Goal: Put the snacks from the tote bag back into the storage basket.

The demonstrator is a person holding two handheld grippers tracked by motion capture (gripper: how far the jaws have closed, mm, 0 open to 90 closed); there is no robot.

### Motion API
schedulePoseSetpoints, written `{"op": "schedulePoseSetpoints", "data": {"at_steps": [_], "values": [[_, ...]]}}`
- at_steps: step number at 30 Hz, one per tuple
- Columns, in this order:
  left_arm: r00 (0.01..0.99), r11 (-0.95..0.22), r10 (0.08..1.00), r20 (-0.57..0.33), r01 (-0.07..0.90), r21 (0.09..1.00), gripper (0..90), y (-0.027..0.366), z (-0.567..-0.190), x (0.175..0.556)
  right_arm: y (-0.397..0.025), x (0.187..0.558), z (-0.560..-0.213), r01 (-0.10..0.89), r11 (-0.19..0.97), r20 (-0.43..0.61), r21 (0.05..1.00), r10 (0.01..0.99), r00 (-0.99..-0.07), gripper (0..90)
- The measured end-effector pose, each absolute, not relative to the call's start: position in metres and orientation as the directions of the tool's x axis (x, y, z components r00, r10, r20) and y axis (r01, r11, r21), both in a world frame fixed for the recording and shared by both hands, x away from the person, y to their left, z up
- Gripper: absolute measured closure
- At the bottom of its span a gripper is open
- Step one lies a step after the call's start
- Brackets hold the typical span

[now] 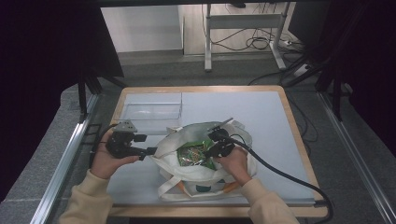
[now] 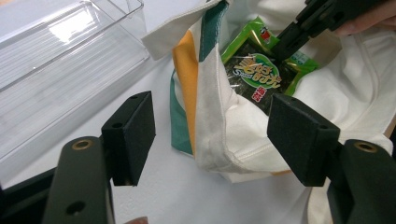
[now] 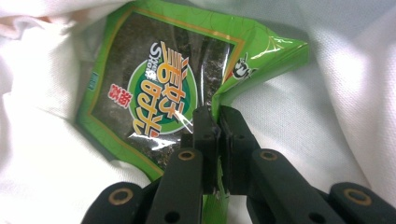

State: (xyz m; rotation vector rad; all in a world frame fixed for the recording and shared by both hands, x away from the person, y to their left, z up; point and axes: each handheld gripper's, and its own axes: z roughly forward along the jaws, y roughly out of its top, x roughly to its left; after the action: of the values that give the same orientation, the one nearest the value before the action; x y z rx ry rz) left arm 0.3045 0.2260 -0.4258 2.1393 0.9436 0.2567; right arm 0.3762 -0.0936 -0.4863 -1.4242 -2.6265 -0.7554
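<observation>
Right claw [image 3: 217,123] is closed on the lower edge of a green foil seaweed snack packet [image 3: 159,93], which lies inside the white cloth tote bag [image 1: 205,179] at the near middle of the grey table [image 1: 261,112]. Left claw [image 2: 210,133] stands open, 2 pads either side of the bag's orange-and-green rim fold [image 2: 201,93], not yet pinching it.

Risks, as I judge them:
- The grip sits on a thin crimped edge; the slick foil may slide out if pulled sharply.
- With the rim unheld, the limp bag may lift along with the packet or fold over the mouth.
- The packet corner could snag on the cloth.

Containers: the bag holds the 1 packet I can see; anything beneath is hidden. The clear plastic rectangular bin [image 1: 152,112] beyond the left claw looks empty.
</observation>
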Motion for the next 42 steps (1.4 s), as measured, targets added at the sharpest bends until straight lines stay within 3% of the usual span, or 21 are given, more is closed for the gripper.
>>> {"op": "schedulePoseSetpoints", "data": {"at_steps": [19,42], "values": [[0.706,-0.431,0.698,-0.116,0.544,0.720,32.2,0.226,-0.427,0.305,-0.116,0.359,-0.456,0.721,0.469,0.245,0.510,0.724,-0.645,86.5],[0.709,-0.439,0.698,-0.105,0.539,0.719,31.8,0.225,-0.426,0.303,-0.141,0.345,-0.414,0.573,0.540,0.130,0.617,0.647,-0.751,87.1]]}}
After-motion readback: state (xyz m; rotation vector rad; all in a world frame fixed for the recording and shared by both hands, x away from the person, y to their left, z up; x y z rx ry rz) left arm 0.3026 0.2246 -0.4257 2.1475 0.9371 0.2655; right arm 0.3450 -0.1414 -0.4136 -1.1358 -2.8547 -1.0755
